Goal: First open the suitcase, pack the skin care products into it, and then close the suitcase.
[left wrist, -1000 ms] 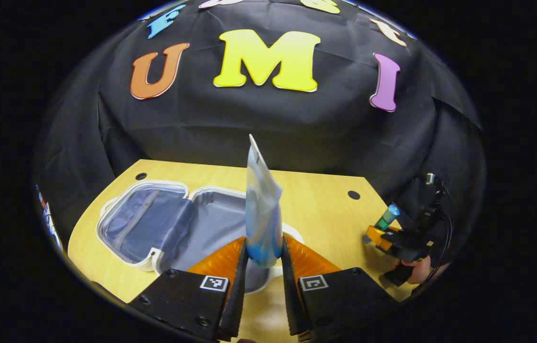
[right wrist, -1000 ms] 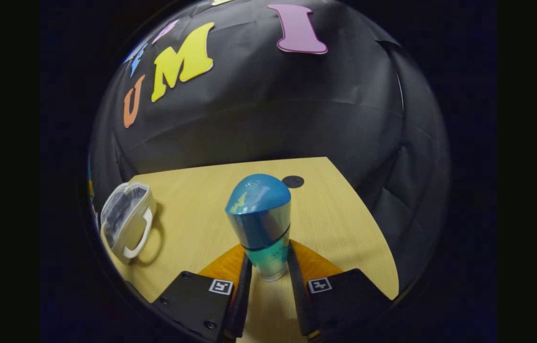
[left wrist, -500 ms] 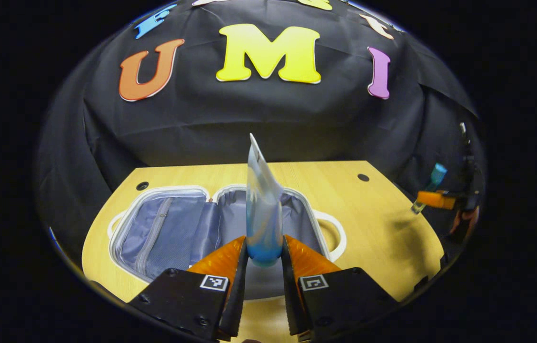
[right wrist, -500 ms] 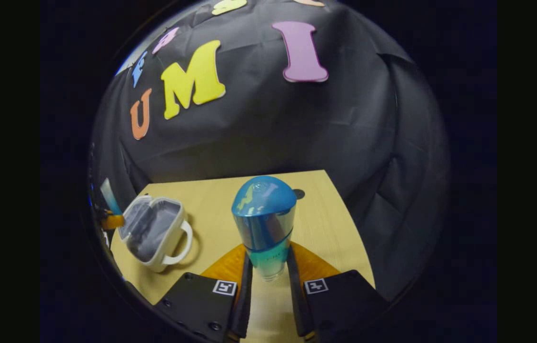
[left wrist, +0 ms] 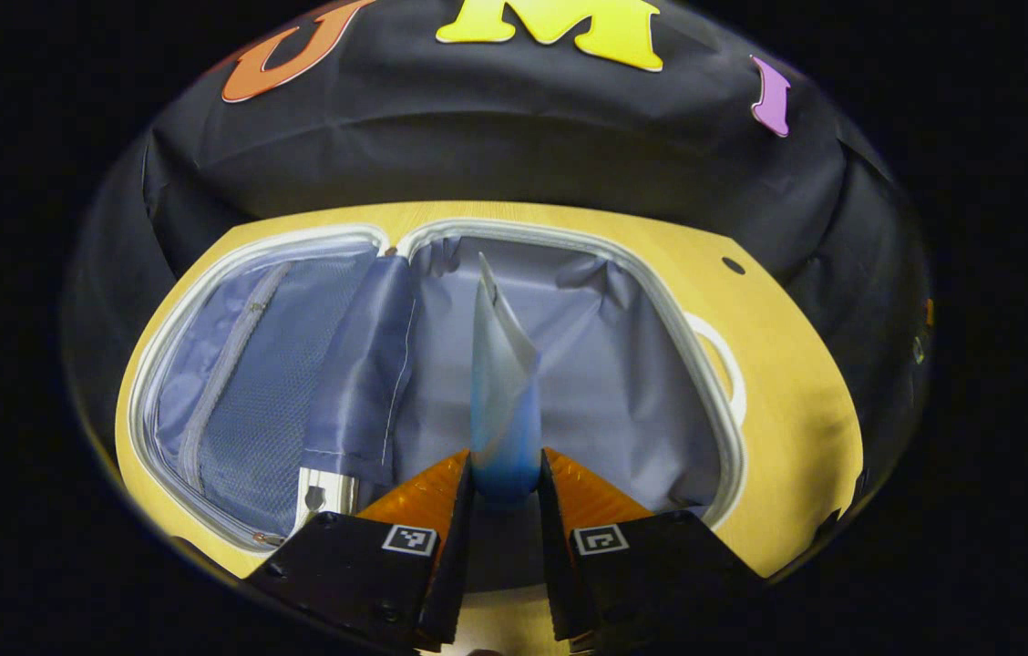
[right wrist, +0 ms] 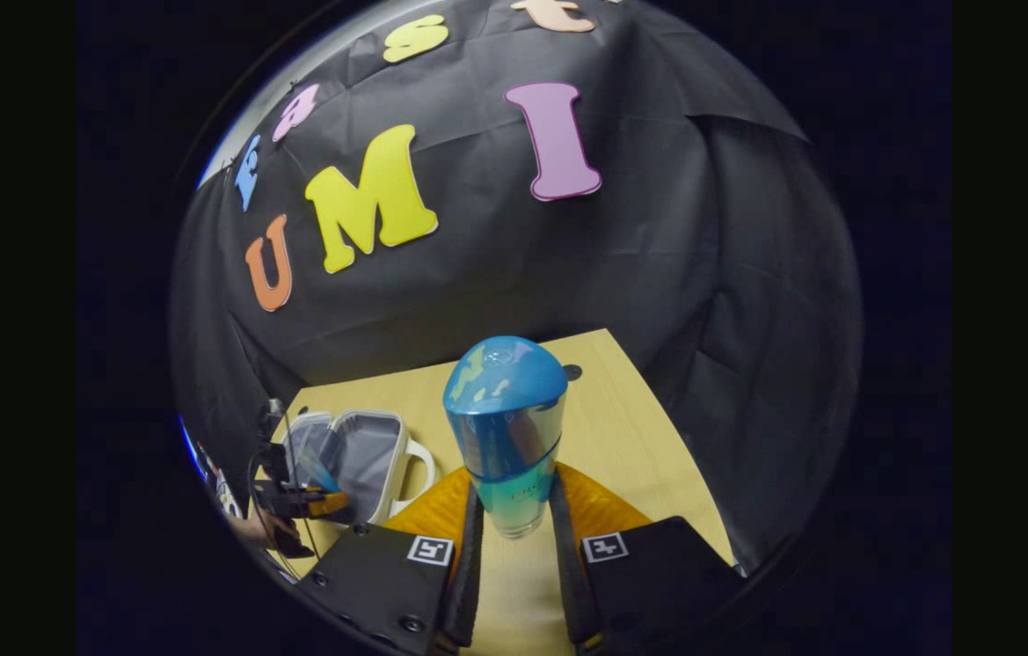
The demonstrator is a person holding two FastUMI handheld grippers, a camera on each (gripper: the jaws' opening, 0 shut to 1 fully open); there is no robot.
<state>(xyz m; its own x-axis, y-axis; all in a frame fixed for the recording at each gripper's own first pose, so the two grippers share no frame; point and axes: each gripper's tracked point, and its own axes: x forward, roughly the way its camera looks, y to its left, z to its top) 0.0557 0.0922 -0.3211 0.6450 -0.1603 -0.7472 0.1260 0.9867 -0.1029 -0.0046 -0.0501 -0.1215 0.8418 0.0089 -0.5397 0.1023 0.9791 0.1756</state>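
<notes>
The white suitcase (left wrist: 660,301) lies open on the wooden table, its grey-blue lining showing in both halves. My left gripper (left wrist: 505,497) is shut on a blue and white tube (left wrist: 500,383), held upright low over the suitcase's right half. In the right gripper view, my right gripper (right wrist: 514,533) is shut on a blue-capped bottle (right wrist: 505,428), held upright above the table. The open suitcase (right wrist: 386,456) sits far to the left there, with the left gripper (right wrist: 318,499) and the tube over it.
The wooden table (left wrist: 787,392) has a round dark hole (left wrist: 733,265) near its far right corner. The suitcase's white handle (left wrist: 728,364) faces right. A zipped mesh pocket (left wrist: 241,383) lines the suitcase's left half. A hand (right wrist: 259,528) holds the left gripper.
My left gripper has moved forward and down with the tube, from in front of the suitcase to just above its right half. My right gripper has risen with the bottle.
</notes>
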